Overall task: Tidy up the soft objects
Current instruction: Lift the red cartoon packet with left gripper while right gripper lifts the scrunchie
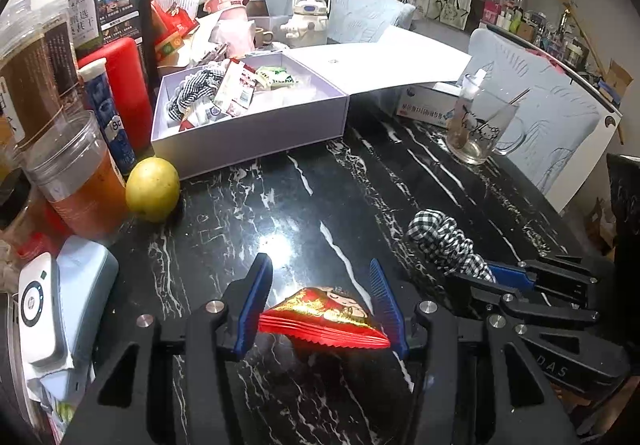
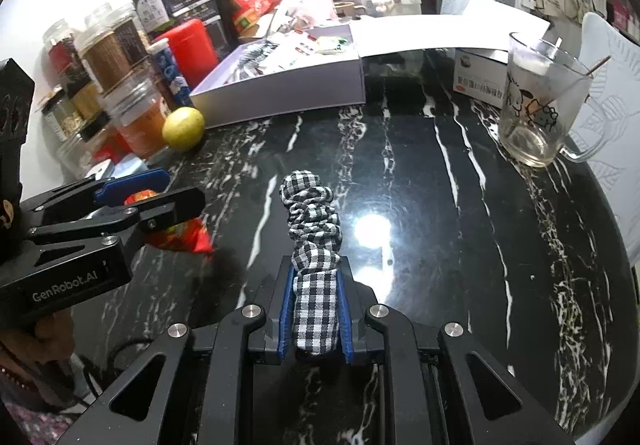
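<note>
My left gripper [image 1: 320, 305] is shut on a red and gold snack packet [image 1: 324, 315], its blue pads pressing the packet's two ends just above the black marble table [image 1: 312, 205]. My right gripper [image 2: 314, 309] is shut on one end of a black-and-white checked scrunchie [image 2: 310, 221], which stretches forward over the table; it also shows in the left wrist view [image 1: 444, 237]. The open white box [image 1: 248, 125] with packets and another checked scrunchie stands at the far left; it also shows in the right wrist view [image 2: 288, 93].
A yellow lemon [image 1: 153, 187] lies by the box corner. Jars, cups and a red canister [image 1: 130, 93] crowd the left edge. A glass mug [image 1: 480, 125] and a medicine box [image 1: 424, 105] stand far right. A white device [image 1: 38, 305] lies near left.
</note>
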`<state>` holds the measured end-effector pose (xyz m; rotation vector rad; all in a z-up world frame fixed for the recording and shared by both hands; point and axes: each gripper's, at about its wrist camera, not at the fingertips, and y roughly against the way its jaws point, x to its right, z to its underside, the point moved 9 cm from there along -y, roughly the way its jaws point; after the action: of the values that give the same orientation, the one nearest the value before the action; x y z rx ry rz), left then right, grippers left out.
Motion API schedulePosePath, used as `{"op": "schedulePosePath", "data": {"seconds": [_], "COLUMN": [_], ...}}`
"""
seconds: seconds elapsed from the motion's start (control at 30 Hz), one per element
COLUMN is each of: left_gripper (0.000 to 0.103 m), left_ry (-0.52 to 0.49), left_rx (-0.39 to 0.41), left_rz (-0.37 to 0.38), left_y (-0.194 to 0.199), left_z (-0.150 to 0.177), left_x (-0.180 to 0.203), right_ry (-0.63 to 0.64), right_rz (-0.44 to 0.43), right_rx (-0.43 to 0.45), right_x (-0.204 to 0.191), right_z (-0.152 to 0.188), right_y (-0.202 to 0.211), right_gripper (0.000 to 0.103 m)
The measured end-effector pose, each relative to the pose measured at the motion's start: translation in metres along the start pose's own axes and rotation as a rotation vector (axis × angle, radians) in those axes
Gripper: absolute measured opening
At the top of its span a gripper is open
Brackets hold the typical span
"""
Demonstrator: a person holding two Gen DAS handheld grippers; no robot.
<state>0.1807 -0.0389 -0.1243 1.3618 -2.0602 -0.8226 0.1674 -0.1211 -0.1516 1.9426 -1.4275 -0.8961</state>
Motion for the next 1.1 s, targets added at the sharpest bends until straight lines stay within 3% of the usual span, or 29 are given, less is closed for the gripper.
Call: {"op": "schedulePosePath", "data": {"seconds": [0.23, 0.6, 0.9, 0.97, 1.0, 1.1], "left_gripper": [0.050, 0.051, 0.046, 0.042, 0.033, 0.032], "left_ry": [-0.009, 0.098, 0.034, 0.026, 0.034, 0.067], "left_rx": [0.006, -0.174, -0.145, -0.150, -0.158, -0.178], "left_rz": [-0.029, -0.026, -0.091, -0.070, -0.045, 0.023], "left_y": [0.006, -0.015, -0.008, -0.008, -0.008, -0.010], "left_z": [0.005, 0.067, 0.073, 0.071, 0.070, 0.068], "left_x": [-0.001, -0.026, -0.033, -0.029, -0.028, -0.022], "right_ry": [0.017, 0.015, 0.011, 0.011, 0.010, 0.012], "right_rz": [-0.003, -0.016, -0.026, -0.028, -0.028, -0.022], "right_rx": [0.012, -0.032, -0.043, -0.046, -0.047, -0.048], "right_x": [-0.006, -0.008, -0.008, -0.008, -0.007, -0.007], "right_z": [0.001, 0.017, 0.018, 0.018, 0.018, 0.018], "right_y": [0.004, -0.003, -0.008, -0.010, -0.010, -0.011], "right_gripper": [0.019, 0.019, 0.019, 0.019, 0.019, 0.019]}}
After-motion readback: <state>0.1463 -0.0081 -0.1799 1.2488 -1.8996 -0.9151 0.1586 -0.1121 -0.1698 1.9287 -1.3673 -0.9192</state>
